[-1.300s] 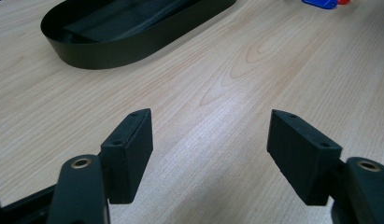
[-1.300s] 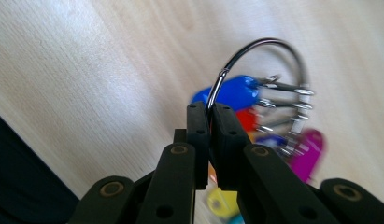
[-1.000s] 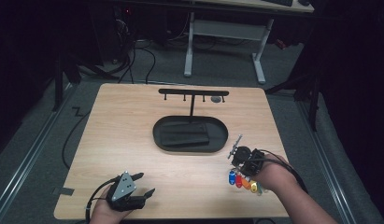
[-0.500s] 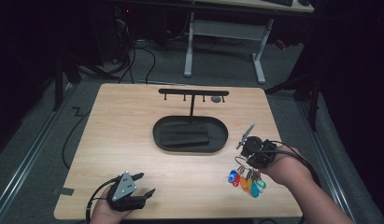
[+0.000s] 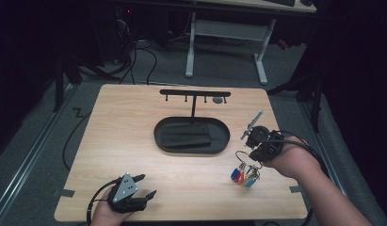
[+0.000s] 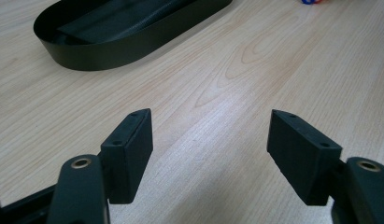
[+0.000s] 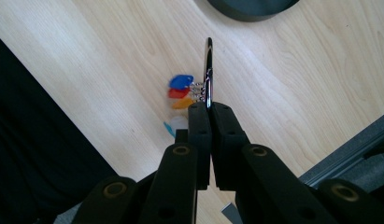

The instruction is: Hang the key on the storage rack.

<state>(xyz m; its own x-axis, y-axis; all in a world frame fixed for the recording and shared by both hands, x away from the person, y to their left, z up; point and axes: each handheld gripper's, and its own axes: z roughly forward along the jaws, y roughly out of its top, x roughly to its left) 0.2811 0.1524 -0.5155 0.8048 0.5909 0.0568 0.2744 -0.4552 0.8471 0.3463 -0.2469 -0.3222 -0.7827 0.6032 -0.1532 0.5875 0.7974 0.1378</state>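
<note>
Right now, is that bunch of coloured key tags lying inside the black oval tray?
No: the coloured key tags hang from a metal ring pinched in the right gripper, beside the black oval tray.

The table point(image 5: 134, 141) is surfaced in pale wood with a visible grain and a smooth, faintly sheened finish. The oval tray point(image 6: 133, 44) appears as matt black plastic. The key ring point(image 7: 209, 70) is made of bright, polished metal, and the tags point(image 7: 180, 91) hung on it look like glossy coloured plastic in blue, red and orange. The pads of the right gripper point(image 7: 210, 108) and of the left gripper point(image 6: 210, 140) are seen as matt black plastic, with brass-coloured metal rivets.
</note>
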